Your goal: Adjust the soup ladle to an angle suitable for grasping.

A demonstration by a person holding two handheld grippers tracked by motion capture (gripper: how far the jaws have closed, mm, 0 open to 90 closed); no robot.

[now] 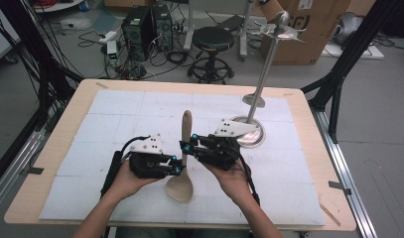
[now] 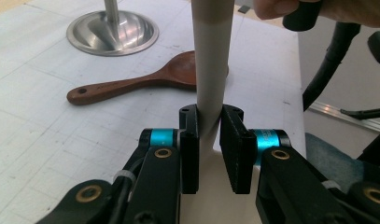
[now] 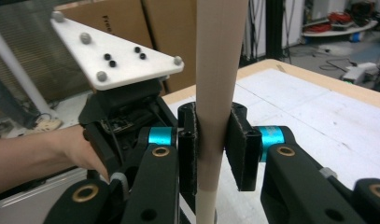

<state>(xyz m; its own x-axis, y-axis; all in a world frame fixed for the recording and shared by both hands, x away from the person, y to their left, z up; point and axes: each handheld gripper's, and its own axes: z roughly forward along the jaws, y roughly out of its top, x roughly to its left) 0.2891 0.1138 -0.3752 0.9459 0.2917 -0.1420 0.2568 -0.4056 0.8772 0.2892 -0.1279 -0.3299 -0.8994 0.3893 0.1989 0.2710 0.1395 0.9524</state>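
A pale beige spoon point(image 1: 186, 130) stands tilted over the white mat, handle up and bowl point(image 1: 180, 188) low near the front. My left gripper point(image 1: 177, 165) is shut on the spoon's neck point(image 2: 207, 122) just above the bowl; the handle point(image 2: 213, 51) rises between its pads. My right gripper point(image 1: 186, 145) comes in from the other side and is shut on the handle point(image 3: 219, 70) higher up, both pads pressing its sides. The left gripper's grey plate point(image 3: 116, 55) shows just beyond the handle in the right gripper view.
A dark brown wooden spoon point(image 2: 131, 85) lies flat on the mat point(image 1: 115, 114) behind the beige one. A steel stand, with round base point(image 1: 255, 134) and tall pole point(image 1: 266, 67), rises at the right middle. A stool point(image 1: 211, 47) and cardboard box point(image 1: 316, 29) stand beyond the table.
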